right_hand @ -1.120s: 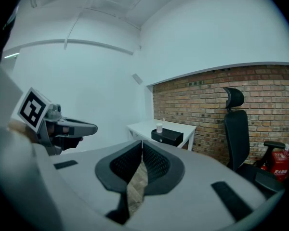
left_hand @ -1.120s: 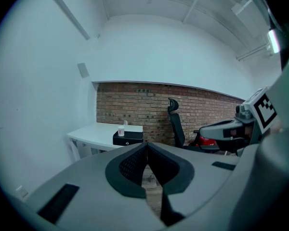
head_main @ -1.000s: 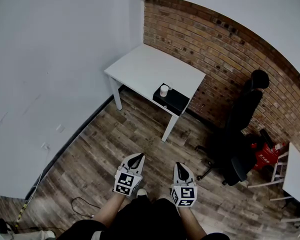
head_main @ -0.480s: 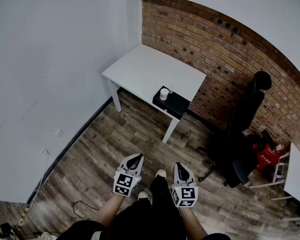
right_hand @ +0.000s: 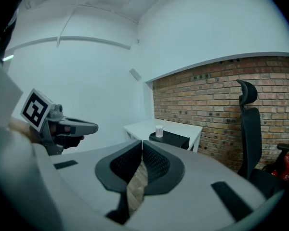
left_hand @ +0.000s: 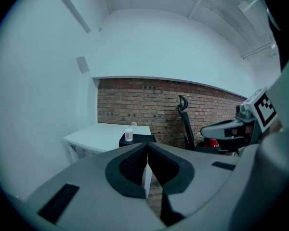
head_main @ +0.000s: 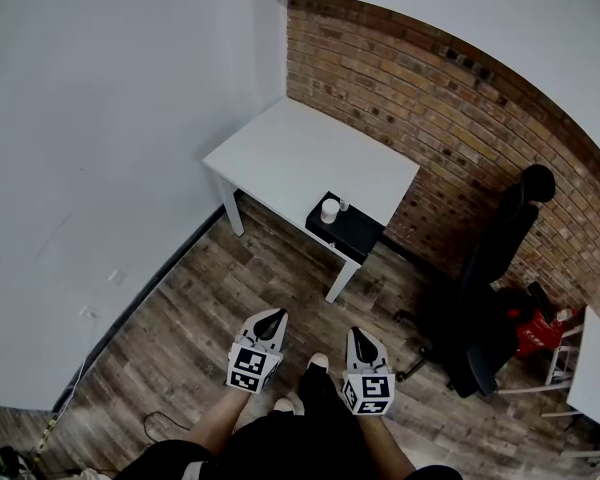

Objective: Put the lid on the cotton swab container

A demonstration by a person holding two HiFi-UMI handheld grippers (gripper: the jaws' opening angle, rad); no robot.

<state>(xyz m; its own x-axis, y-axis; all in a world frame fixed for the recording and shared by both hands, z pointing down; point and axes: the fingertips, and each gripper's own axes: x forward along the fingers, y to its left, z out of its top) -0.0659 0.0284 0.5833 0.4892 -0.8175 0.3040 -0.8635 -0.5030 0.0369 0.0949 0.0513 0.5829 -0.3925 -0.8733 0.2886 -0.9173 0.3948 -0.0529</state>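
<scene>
1. The left tool [head_main: 272,315] is held low in front of the person, above the brown wood-plank floor [head_main: 180,308]. Its jaws are pressed together with nothing between them.
2. The right tool [head_main: 359,334] hangs beside it at about the same height, the two apart. Its jaws also meet at the tips and hold nothing.
3. Both tools point toward the white rectangular worktop [head_main: 300,153], which stands well apart from them in the angle between a plain white wall [head_main: 100,118] and a red brick wall [head_main: 430,98].
4. A flat black rectangular mat [head_main: 358,233] lies at the worktop's corner nearest the person.
5. The small white cylindrical cotton swab container [head_main: 329,210] stands upright on that mat, near the mat's left end in the head view. At this range it cannot be told whether its lid is on.
6. A tiny pale item [head_main: 344,206] sits just beside the container, too small to identify.
7. A black high-backed office chair [head_main: 495,268] stands off the worktop's right edge, by the brick wall.
</scene>
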